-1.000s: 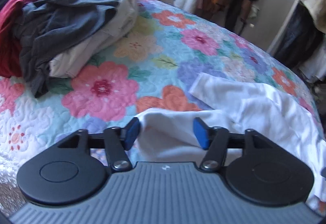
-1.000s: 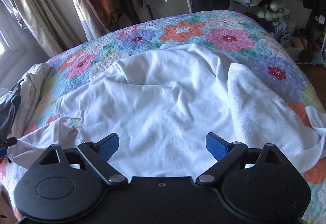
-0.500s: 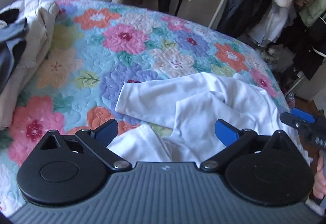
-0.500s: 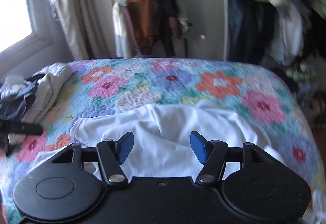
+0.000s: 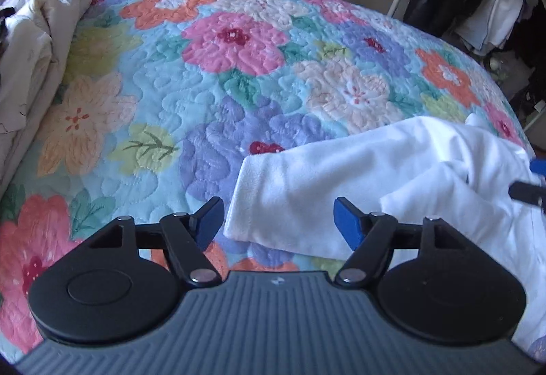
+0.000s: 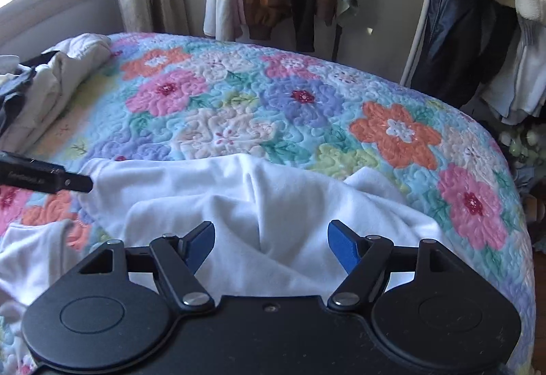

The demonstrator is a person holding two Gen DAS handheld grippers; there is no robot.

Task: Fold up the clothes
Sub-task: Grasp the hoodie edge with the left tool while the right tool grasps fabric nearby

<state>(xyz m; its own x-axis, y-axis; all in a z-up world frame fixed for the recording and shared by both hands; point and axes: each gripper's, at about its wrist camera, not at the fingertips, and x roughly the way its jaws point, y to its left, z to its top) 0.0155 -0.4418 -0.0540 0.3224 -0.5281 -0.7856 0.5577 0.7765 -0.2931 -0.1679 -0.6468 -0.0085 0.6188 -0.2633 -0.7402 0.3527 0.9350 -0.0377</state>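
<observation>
Floral quilt (image 6: 307, 109) — white garment (image 6: 279, 204) under right gripper (image 6: 271, 243)

You have one white garment (image 6: 273, 204) lying on one flowered quilt (image 6: 239, 122), one heap of unfolded clothes (image 6: 44, 91) at the quilt's far left, and two grippers, left gripper (image 5: 279, 221) and right gripper (image 6: 271, 242), each with two blue-tipped fingers spread apart over the white cloth

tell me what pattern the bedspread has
Big quilted flowers in pink, orange, purple and cream on a light blue bedspread; the left wrist view shows it best.
</observation>
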